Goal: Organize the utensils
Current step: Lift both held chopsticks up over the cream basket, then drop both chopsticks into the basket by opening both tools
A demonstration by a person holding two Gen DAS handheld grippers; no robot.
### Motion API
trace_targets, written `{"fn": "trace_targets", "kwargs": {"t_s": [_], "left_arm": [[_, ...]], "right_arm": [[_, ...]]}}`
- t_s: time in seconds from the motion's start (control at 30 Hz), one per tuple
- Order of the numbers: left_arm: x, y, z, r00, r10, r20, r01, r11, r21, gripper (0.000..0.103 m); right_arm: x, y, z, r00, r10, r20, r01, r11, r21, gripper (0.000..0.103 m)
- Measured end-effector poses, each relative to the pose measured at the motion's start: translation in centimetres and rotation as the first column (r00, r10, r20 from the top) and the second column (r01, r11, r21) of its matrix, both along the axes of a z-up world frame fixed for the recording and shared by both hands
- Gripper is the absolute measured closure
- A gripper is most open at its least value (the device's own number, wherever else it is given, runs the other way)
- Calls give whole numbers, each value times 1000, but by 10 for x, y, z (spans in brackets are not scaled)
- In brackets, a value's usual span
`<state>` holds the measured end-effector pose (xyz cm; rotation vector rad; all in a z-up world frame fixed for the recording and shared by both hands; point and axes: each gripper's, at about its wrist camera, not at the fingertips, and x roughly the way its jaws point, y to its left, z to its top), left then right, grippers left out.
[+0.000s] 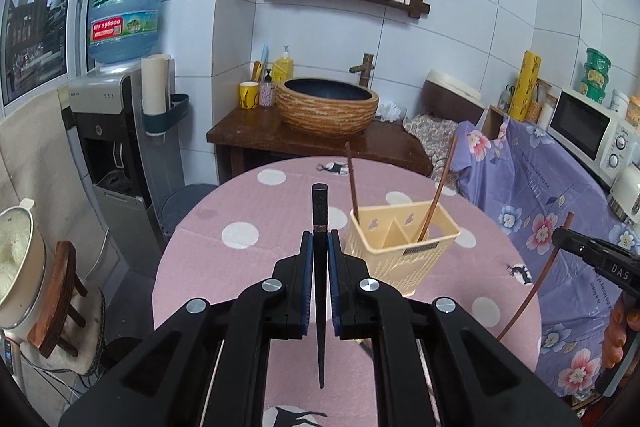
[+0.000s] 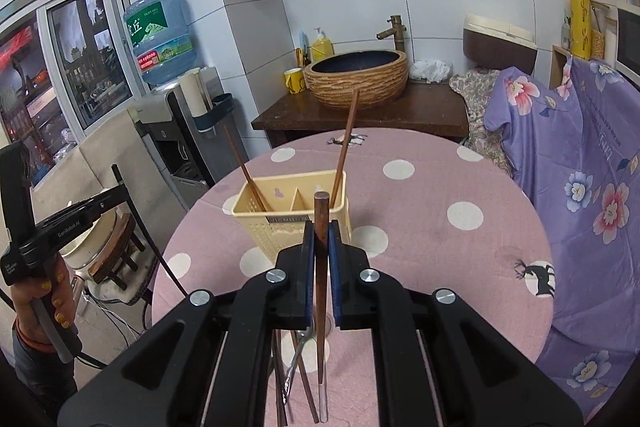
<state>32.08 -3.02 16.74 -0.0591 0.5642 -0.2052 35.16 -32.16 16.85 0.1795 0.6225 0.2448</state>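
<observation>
My left gripper [image 1: 320, 241] is shut on a black chopstick [image 1: 320, 211] that stands nearly upright between its blue pads, above the pink dotted table [image 1: 240, 203]. Just right of it sits a cream utensil caddy [image 1: 400, 247] with two brown chopsticks [image 1: 436, 191] leaning in its compartments. My right gripper [image 2: 320, 229] is shut on a brown chopstick [image 2: 321, 211], held upright in front of the same caddy [image 2: 288, 215]. Below it on the table lie more chopsticks and a metal utensil [image 2: 294, 367]. In the left wrist view the right gripper shows at the right edge with its brown chopstick [image 1: 540, 279].
A wooden stand with a basin [image 1: 328, 107] is behind the table. A water dispenser [image 1: 116, 131] stands at the left, a stool [image 1: 60, 299] beside the table. A purple flowered cloth [image 1: 540, 195] covers furniture at the right, with a microwave [image 1: 588, 127] on it.
</observation>
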Motion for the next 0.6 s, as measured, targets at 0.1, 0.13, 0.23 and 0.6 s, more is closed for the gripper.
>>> {"fn": "trace_targets", "kwargs": {"t_s": [0.1, 0.13, 0.23, 0.6], "left_arm": [[4, -6, 25, 999, -11, 36, 11, 1000, -13, 95], [5, -8, 34, 999, -12, 50, 13, 1000, -23, 95], [14, -12, 67, 995, -7, 97, 15, 997, -76, 95], [73, -47, 93, 981, 80, 179, -49, 984, -171, 95]], "right_arm": [[7, 2, 22, 999, -14, 30, 14, 1000, -1, 96], [10, 2, 30, 999, -20, 40, 19, 1000, 7, 96], [22, 1, 67, 994, -50, 96, 47, 998, 33, 96], [80, 13, 123, 947, -209, 243, 201, 978, 58, 96]]}}
